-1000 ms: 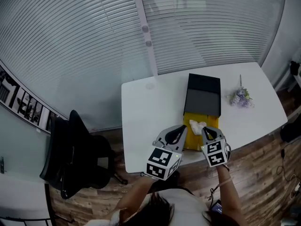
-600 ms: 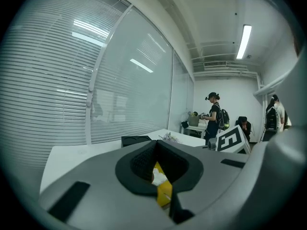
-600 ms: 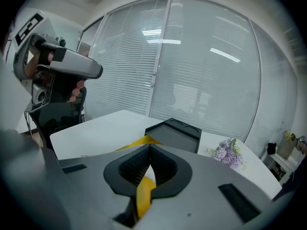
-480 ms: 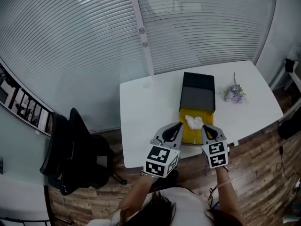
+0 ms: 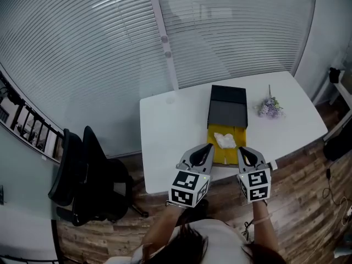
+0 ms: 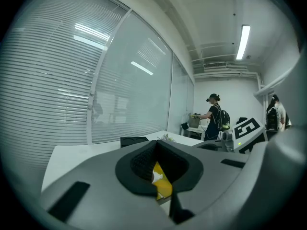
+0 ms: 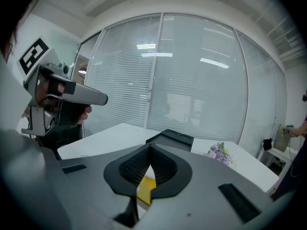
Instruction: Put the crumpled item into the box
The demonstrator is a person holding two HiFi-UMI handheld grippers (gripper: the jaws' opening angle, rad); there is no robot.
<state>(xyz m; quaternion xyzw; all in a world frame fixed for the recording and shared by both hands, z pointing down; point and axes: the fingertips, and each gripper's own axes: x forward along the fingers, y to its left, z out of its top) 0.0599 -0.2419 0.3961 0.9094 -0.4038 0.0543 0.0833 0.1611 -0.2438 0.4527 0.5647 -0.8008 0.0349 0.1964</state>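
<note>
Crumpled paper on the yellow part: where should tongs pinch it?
Pinch the crumpled paper by its bunched-up middle, coming down from above. It lies loose on the flat yellow surface with folds sticking up, so the top is probably easiest to catch.

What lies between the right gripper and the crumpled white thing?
Only bare yellow sheet, in the head view; the crumpled paper lies on it beyond the right gripper.
</note>
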